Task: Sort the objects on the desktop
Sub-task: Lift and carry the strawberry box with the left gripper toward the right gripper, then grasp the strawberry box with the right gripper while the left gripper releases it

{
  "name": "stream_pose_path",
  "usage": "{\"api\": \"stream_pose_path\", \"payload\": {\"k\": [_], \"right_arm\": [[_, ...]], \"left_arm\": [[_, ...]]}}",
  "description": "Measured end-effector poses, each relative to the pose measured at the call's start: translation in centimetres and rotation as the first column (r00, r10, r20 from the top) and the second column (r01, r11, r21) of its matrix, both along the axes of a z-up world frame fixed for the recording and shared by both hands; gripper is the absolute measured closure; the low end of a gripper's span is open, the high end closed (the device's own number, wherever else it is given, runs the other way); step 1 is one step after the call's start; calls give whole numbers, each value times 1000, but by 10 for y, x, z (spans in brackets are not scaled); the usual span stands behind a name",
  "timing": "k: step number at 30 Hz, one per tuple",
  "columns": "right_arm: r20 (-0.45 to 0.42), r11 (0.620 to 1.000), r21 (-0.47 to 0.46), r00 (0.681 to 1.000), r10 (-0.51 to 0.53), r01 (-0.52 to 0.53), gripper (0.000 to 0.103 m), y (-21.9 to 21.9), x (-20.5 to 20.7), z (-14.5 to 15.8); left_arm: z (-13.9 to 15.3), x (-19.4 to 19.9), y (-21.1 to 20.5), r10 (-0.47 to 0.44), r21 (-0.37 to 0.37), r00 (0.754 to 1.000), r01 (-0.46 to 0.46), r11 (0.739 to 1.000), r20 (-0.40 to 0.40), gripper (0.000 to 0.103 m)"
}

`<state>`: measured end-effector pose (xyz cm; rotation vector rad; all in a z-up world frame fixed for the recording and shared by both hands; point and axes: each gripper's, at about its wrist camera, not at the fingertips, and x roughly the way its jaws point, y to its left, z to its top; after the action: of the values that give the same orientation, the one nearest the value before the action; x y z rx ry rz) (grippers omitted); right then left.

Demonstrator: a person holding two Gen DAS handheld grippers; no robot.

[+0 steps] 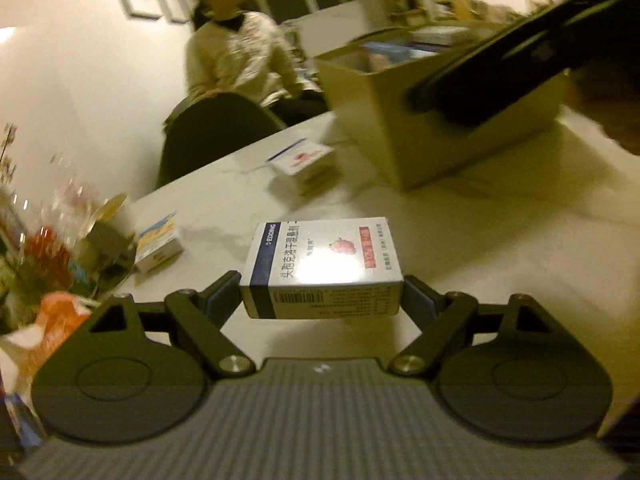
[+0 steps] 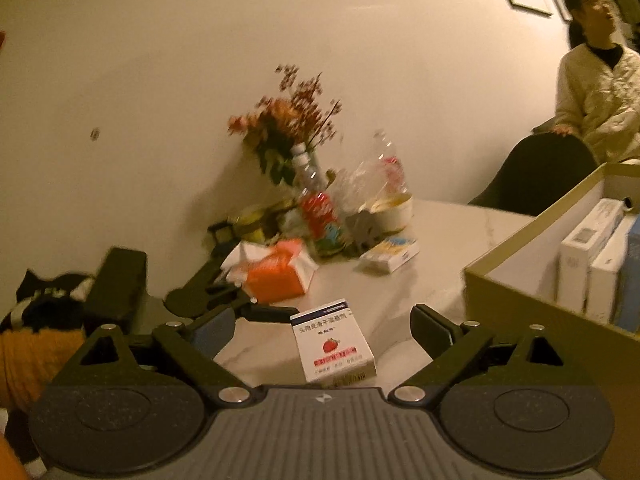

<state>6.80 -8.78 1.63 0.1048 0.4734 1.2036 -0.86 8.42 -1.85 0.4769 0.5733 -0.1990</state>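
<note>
Left jaws (image 1: 322,294) pinch medicine box (image 1: 322,268); right jaws (image 2: 322,330) spread, empty; bare tabletop (image 1: 500,240) ahead.

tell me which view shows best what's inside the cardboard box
The right wrist view: it looks over the cardboard box rim at several white boxes standing upright inside. The left wrist view shows the cardboard box mostly from outside, blurred, partly hidden by the right tongs.

The white medicine box (image 1: 322,270) with a blue band reads "EDDING" beside Chinese print; other labels are illegible.
</note>
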Motion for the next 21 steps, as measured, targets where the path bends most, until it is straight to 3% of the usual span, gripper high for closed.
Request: {"api": "stream_pose_path", "payload": {"k": [9, 14, 21], "right_arm": [[-2, 980, -183, 997, 80, -79, 12, 35, -16, -21], [-9, 971, -223, 996, 89, -88, 16, 42, -19, -29], [-10, 962, -263, 997, 76, -76, 41, 49, -17, -36]], "left_arm": [[-1, -22, -27, -108, 132, 994, 106, 986, 6, 18], [-2, -26, -33, -119, 173, 993, 114, 978, 18, 18], [-1, -26, -38, -122, 167, 992, 114, 979, 40, 17]]}}
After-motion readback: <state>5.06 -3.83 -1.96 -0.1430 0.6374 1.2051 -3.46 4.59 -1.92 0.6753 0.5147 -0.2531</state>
